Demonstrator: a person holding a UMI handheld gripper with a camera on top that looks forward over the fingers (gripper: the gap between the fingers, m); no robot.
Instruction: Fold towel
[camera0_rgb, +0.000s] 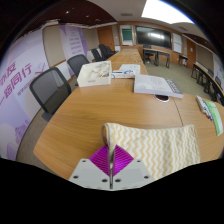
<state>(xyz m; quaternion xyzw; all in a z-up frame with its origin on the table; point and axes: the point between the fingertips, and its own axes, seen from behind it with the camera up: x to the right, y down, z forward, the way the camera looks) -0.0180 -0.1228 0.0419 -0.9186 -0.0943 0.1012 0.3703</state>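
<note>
A cream towel (160, 148) with a yellow zigzag pattern lies on the wooden table (90, 115), just ahead and to the right of my fingers. My gripper (110, 160) is shut, its magenta pads (98, 158) pressed together on the towel's near left edge, which runs into the seam between the pads. The rest of the towel spreads flat toward the right.
A white box-like stack (95, 73) and papers (127, 70) sit at the far end of the table, a flat white device (158, 86) further right. Black office chairs (48, 90) line the left side. A purple-printed wall banner (25, 70) stands at left.
</note>
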